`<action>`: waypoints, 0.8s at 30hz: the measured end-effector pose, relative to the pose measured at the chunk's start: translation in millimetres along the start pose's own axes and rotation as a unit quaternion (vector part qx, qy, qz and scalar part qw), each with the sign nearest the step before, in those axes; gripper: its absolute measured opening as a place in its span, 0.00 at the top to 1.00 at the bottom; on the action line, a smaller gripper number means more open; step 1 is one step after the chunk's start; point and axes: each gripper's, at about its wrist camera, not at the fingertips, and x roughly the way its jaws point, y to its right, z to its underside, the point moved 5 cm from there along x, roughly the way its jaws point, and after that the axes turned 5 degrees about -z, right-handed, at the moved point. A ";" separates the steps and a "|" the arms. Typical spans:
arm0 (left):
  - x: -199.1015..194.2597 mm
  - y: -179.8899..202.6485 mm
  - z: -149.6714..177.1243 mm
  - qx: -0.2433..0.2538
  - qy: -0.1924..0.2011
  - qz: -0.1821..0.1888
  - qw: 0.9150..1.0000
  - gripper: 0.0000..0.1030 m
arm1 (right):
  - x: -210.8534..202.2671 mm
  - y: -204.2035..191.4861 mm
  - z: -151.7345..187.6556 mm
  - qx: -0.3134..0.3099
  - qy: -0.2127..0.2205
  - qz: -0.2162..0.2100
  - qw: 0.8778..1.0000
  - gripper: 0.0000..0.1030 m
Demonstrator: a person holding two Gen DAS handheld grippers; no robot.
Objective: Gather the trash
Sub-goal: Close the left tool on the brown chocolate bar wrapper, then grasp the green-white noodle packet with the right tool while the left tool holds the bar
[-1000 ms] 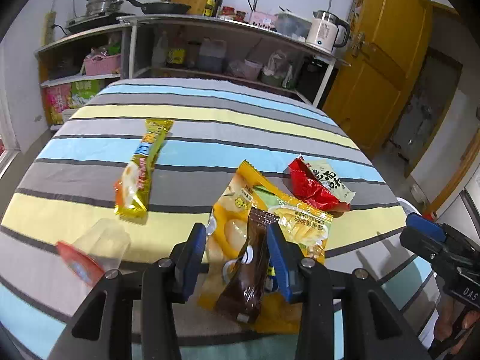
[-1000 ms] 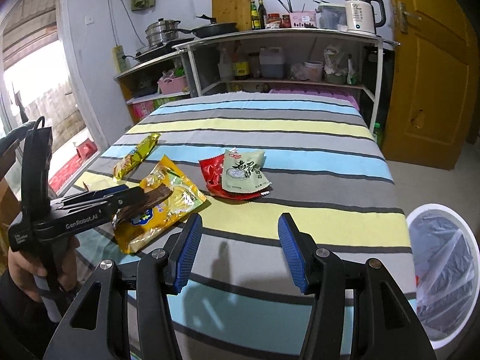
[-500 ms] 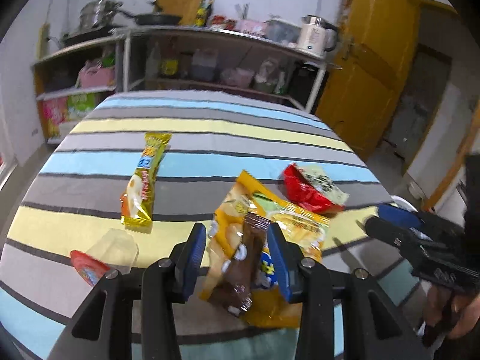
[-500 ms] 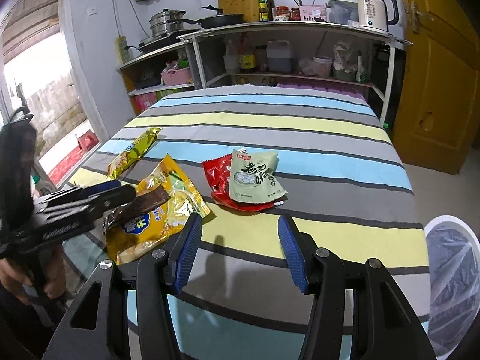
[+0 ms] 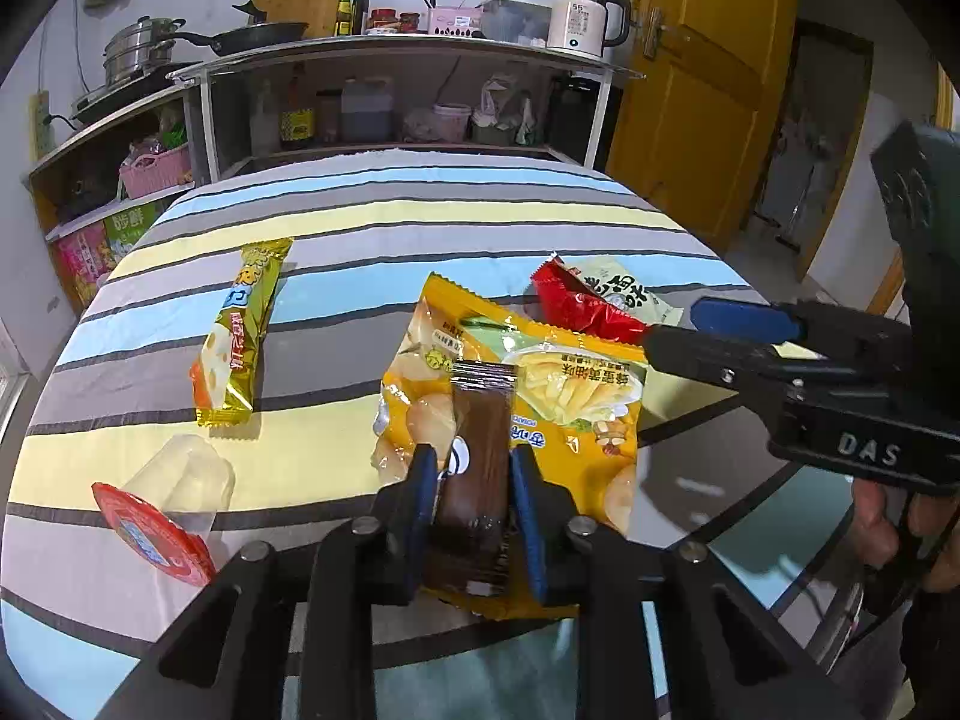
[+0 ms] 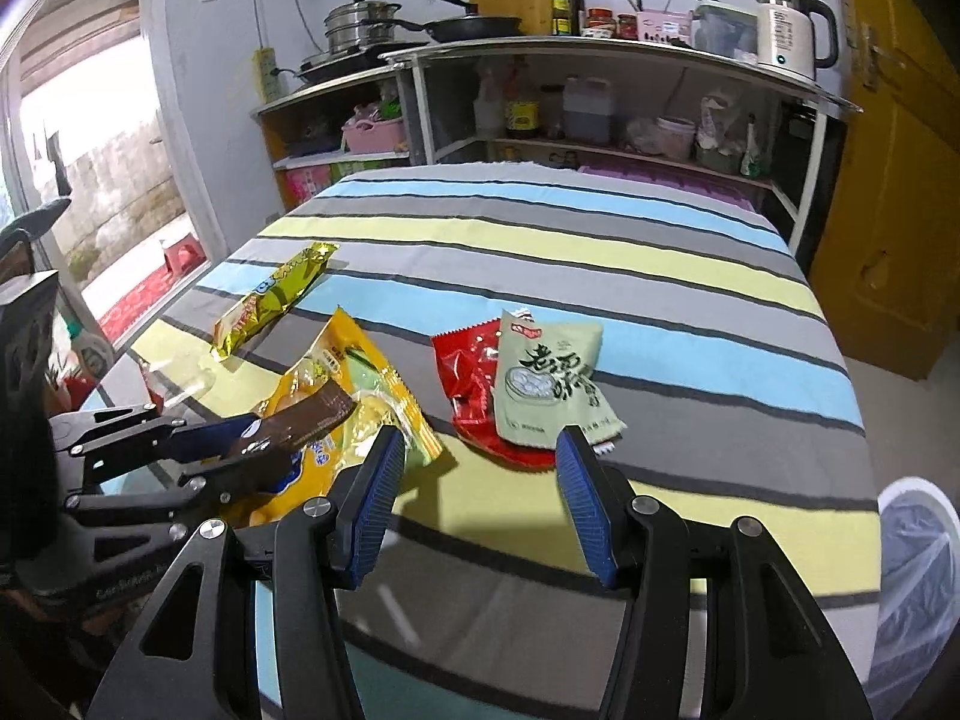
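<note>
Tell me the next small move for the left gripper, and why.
Probably lift the left gripper straight up. Its fingers look closed on the brown wrapper, which lies on the big yellow bag; a lift would show whether the bag comes along. The lined bin sits off the table's right edge.

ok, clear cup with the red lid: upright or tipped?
Tipped. The clear cup lies on its side on the striped tablecloth, its red lid facing the camera.

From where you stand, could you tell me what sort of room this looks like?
Most likely a home kitchen: steamer pots and a frying pan sit on a shelf unit, beside an electric kettle, behind a striped-cloth table.
</note>
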 end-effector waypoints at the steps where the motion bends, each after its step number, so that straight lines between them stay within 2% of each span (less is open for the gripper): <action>1: 0.2 0.1 0.1 -0.001 0.001 0.000 1.000 0.78 | 1.9 0.2 -1.6 -0.002 -0.001 0.001 1.000 0.48; 9: 0.2 -0.2 1.5 -0.003 0.004 0.004 1.000 0.78 | 3.4 32.1 -22.6 0.050 0.018 0.015 0.999 0.48; 14: 1.0 -0.7 0.9 -0.006 0.004 0.006 1.000 0.78 | 29.5 41.9 -27.5 0.054 -0.010 0.021 0.998 0.48; 15: 0.7 -1.0 1.0 -0.006 0.004 0.006 1.000 0.78 | 33.9 43.3 -26.6 0.056 -0.016 0.025 0.998 0.51; 18: 0.7 -1.4 0.6 -0.008 0.004 0.008 1.000 0.79 | 45.1 47.7 -22.8 0.068 -0.037 0.025 0.997 0.69; 21: 1.7 -3.0 -0.7 -0.009 0.004 0.008 1.000 0.79 | 42.2 51.3 -20.6 0.076 -0.035 0.023 0.996 0.82; 24: 1.9 -5.7 -0.5 -0.009 0.005 0.008 1.000 0.79 | 38.7 51.7 -19.8 0.071 -0.033 0.028 0.997 0.83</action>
